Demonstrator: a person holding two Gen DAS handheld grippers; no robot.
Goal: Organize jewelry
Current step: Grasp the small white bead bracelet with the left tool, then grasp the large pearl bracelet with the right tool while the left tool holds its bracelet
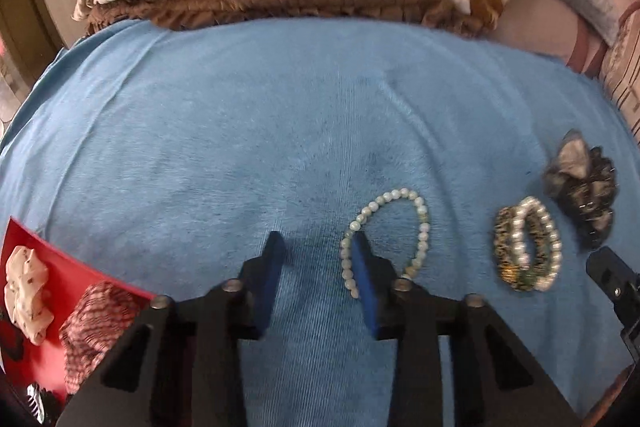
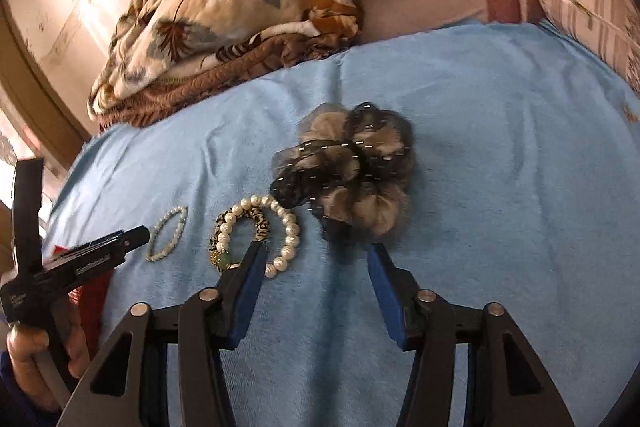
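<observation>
blue cloth (image 1: 200, 147): covers the bed, jewelry on it.
left gripper (image 1: 318, 247): jaws apart, one finger over pale green bead bracelet (image 1: 416, 215).
right gripper (image 2: 318, 255): jaws apart, near pearl and leopard bracelet stack (image 2: 290, 231) and grey-black gauze scrunchie (image 2: 360, 163).
red tray (image 1: 28, 239): holds two scrunchies.

both tongs, left tongs (image 1: 318, 247) and right tongs (image 2: 318, 255), agape

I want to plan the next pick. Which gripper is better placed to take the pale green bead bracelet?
Left. The left gripper is open, and one finger already lies against the pale green bead bracelet. The right gripper is open before the grey-black scrunchie, farther away.
</observation>
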